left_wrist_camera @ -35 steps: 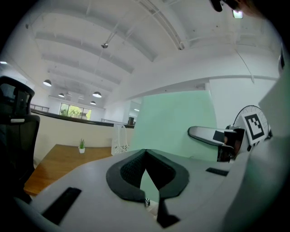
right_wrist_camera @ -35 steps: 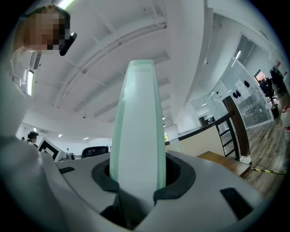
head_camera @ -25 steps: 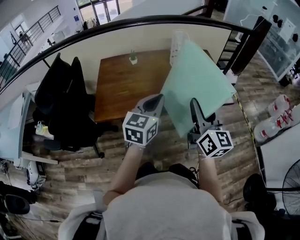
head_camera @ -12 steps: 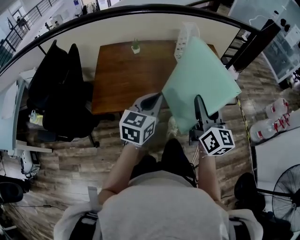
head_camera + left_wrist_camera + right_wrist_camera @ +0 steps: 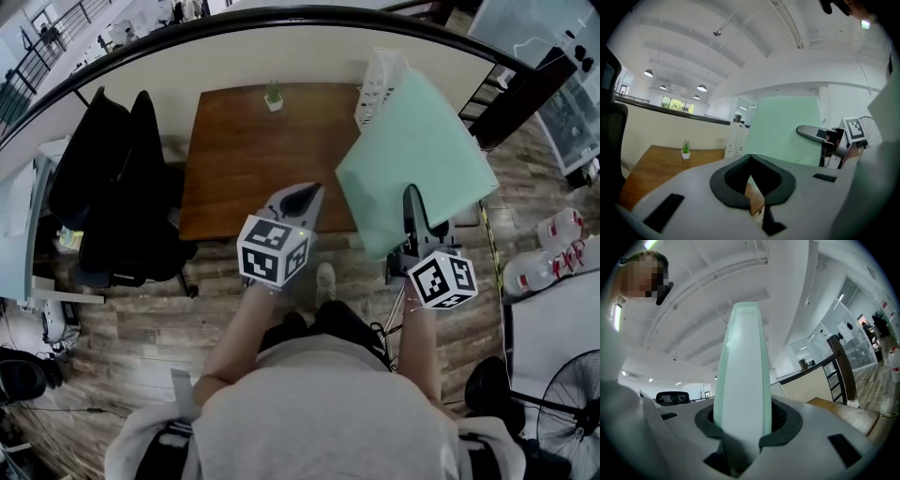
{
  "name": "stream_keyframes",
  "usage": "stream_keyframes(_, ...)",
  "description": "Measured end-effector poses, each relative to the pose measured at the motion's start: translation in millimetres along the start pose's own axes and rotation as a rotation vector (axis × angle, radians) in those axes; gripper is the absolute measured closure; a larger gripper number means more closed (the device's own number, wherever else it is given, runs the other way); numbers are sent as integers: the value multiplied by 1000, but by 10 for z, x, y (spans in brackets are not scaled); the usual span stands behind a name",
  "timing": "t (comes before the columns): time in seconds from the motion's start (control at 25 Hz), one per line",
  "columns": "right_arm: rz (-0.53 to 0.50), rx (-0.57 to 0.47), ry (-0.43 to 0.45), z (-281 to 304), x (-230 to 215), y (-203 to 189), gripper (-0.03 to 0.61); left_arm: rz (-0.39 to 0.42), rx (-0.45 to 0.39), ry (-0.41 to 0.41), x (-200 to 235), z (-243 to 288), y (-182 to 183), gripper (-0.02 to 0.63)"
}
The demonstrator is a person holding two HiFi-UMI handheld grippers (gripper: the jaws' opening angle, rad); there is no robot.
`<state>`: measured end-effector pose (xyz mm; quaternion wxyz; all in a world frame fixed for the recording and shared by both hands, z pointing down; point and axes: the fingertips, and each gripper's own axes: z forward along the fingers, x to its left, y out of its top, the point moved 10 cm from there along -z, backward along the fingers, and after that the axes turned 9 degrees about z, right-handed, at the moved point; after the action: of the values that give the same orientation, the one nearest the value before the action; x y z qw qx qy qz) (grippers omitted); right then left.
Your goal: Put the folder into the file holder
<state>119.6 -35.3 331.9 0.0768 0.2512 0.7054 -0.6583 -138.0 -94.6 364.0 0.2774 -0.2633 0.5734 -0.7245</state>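
Note:
A pale green folder (image 5: 417,155) is held up at a tilt over the right end of the wooden table (image 5: 248,159), its lower corner clamped in my right gripper (image 5: 411,211). In the right gripper view the folder (image 5: 743,380) stands edge-on between the pads, which are shut on it (image 5: 743,432). The white mesh file holder (image 5: 380,80) stands at the table's back right, partly hidden behind the folder. My left gripper (image 5: 298,199) hovers over the table's near edge, left of the folder, shut and empty (image 5: 750,161). Its view shows the folder (image 5: 787,131) and file holder (image 5: 736,140) ahead.
A small potted plant (image 5: 273,96) sits at the back middle of the table. Black office chairs (image 5: 112,187) stand to the left. A curved railing and low wall run behind the table. Large water bottles (image 5: 562,234) and a fan (image 5: 562,394) are at the right.
The person has stepped closer to the table. The right gripper and folder have shifted slightly right and farther over the table's right end. The left gripper has held its place.

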Motion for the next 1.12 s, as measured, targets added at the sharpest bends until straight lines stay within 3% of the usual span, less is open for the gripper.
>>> stream_keyframes(0.2, -9, -70, 13, 375, -266, 305, 407, 17, -23, 7, 200, 433, 219, 601)
stream_keyframes(0.56, -134, -197, 0, 1017, -762, 903, 407, 46, -68, 15, 446, 1252, 603, 601)
stream_keyframes(1.12, -120, -199, 82, 1863, -1320, 965, 407, 32, -40, 75, 657, 2104, 668, 601)
